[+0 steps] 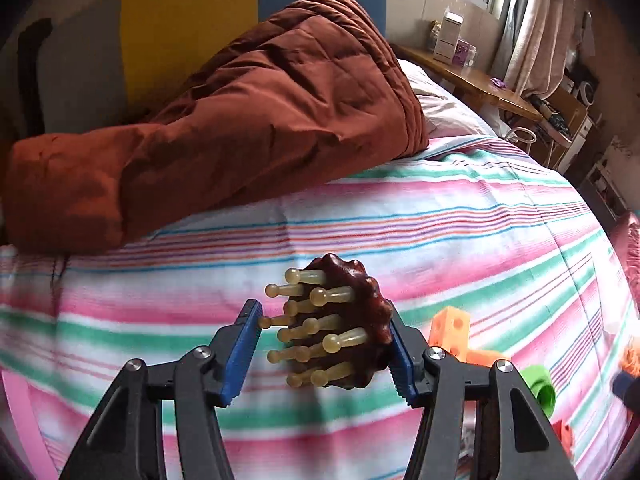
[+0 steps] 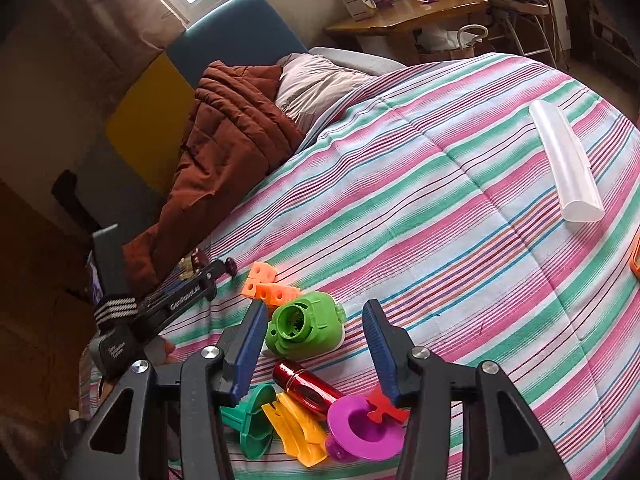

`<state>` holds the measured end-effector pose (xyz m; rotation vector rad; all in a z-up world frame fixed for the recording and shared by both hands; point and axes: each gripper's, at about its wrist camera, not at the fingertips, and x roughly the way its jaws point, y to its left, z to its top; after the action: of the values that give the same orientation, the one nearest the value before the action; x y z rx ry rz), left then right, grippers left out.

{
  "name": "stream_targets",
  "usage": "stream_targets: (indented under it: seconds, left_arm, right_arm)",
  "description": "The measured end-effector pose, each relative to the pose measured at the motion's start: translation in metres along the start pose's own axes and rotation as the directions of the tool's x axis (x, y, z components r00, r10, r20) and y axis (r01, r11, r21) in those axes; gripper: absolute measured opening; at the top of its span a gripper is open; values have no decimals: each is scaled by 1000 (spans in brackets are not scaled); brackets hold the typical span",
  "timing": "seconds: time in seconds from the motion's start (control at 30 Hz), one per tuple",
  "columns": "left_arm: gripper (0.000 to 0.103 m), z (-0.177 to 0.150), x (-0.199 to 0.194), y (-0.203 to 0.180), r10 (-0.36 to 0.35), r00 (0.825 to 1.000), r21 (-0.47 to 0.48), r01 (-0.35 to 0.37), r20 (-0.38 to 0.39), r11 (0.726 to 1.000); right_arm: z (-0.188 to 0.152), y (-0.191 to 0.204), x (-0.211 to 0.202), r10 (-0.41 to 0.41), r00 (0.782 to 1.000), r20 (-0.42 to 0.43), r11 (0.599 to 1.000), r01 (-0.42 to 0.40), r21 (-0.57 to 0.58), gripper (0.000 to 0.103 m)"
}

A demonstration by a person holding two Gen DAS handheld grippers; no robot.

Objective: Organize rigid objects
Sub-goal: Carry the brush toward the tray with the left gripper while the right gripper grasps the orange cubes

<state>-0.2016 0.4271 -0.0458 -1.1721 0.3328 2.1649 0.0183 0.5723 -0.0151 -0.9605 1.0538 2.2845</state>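
Observation:
My left gripper [image 1: 326,354] is shut on a dark brown knobbly massage brush [image 1: 344,324] with amber pins, held above the striped bedspread [image 1: 440,216]. My right gripper [image 2: 316,356] is open and empty above a pile of toys: a green round toy [image 2: 306,326], a red metallic cylinder [image 2: 306,388], a magenta ring [image 2: 364,428], a yellow piece [image 2: 298,432], a green funnel [image 2: 252,424] and orange cube blocks [image 2: 268,286]. The left gripper with the brush [image 2: 200,262] shows at the left of the right wrist view.
A rust-brown duvet [image 1: 224,120] lies heaped at the head of the bed beside a pillow [image 2: 316,84]. A clear plastic tube [image 2: 564,160] lies at the bed's right. An orange object [image 2: 636,258] sits at the right edge. A wooden desk [image 2: 404,12] stands beyond.

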Motion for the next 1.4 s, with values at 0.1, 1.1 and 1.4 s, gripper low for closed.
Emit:
stream_targets:
  seconds: [0.1,1.1,1.4]
  left_arm:
    - [59,-24,-30,6,13,1000,14,-13,13,1000]
    - [59,-167,-212,59,-35,988,-107,51,149,993]
    - [59,-198,-238,79,-8,987,-140,30,159,990]
  right_arm:
    - [-2,3,2,-8,1000,-6,1000,8,-20,50]
    - [-44,159,137,-230,928,-294,734,-34,-678,26]
    - [-135,201,85,-134,912,-388,639,-220,-737,26]
